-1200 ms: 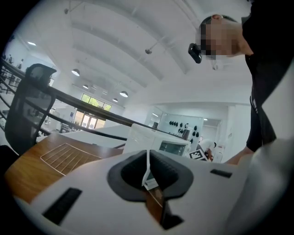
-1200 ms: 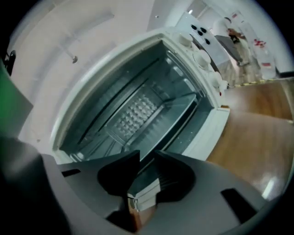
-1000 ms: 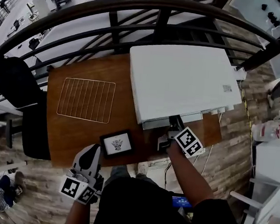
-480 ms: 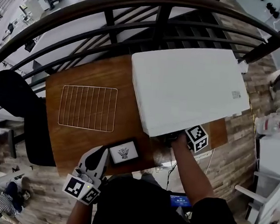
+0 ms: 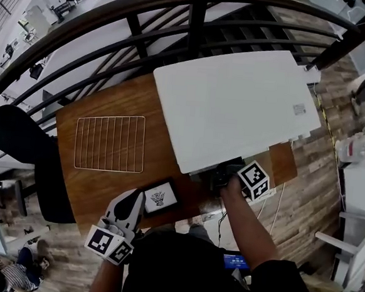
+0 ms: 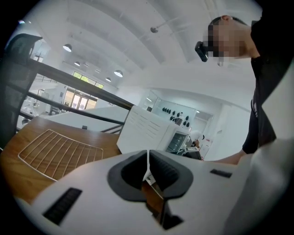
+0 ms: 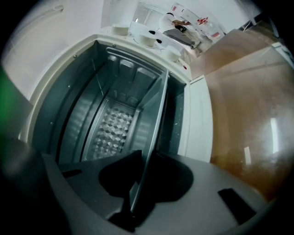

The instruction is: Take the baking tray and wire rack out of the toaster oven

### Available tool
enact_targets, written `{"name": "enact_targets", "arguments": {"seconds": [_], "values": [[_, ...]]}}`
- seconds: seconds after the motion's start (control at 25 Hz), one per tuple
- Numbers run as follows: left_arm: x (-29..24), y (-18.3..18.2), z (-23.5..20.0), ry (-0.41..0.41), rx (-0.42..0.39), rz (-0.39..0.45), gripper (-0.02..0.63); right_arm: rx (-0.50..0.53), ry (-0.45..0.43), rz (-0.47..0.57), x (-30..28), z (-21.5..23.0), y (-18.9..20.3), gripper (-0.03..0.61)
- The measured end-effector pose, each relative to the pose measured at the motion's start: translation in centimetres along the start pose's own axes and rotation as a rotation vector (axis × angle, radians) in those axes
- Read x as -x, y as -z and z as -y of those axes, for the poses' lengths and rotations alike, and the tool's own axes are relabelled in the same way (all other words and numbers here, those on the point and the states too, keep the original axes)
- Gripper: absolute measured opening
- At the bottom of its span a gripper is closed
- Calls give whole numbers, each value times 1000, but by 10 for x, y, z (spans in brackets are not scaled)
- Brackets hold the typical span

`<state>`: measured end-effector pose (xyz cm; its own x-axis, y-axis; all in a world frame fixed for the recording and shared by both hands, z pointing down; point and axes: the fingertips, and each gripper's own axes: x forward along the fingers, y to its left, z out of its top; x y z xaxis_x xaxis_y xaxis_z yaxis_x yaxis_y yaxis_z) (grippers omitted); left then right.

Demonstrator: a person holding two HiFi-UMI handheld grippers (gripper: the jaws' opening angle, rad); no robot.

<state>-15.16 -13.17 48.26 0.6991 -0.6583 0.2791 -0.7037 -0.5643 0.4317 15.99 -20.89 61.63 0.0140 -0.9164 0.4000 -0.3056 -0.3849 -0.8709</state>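
Note:
The white toaster oven (image 5: 236,102) stands on the right half of the wooden table (image 5: 111,99). My right gripper (image 5: 223,175) is at its open front. In the right gripper view the jaws have just been closing, and my right gripper (image 7: 138,183) is now shut on the thin edge of the baking tray (image 7: 154,124), which still sits inside the oven cavity (image 7: 110,114). The wire rack (image 5: 110,142) lies flat on the table, left of the oven, and shows again as the rack (image 6: 55,153). My left gripper (image 5: 129,202) hovers at the table's near edge; the gripper (image 6: 148,167) is shut and holds nothing.
A small black-framed card (image 5: 159,197) lies on the table just ahead of the left gripper. A dark curved railing (image 5: 179,22) runs behind the table. The table's near edge is close to my body, and cables hang below the oven's front.
The right gripper has rolled and dipped slightly at the oven's front. The left gripper has drifted a little along the table's near edge. The wire rack has not moved.

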Motion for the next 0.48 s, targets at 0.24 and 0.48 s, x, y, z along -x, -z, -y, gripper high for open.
{"name": "enact_targets", "arguments": {"seconds": [0.24, 0.48], "values": [[-6, 0, 20, 31, 18, 19, 25, -65, 27, -17, 30, 14, 7, 54], [-11, 3, 51, 58, -11, 37, 23, -151, 47, -48, 58, 31, 11, 37]]}}
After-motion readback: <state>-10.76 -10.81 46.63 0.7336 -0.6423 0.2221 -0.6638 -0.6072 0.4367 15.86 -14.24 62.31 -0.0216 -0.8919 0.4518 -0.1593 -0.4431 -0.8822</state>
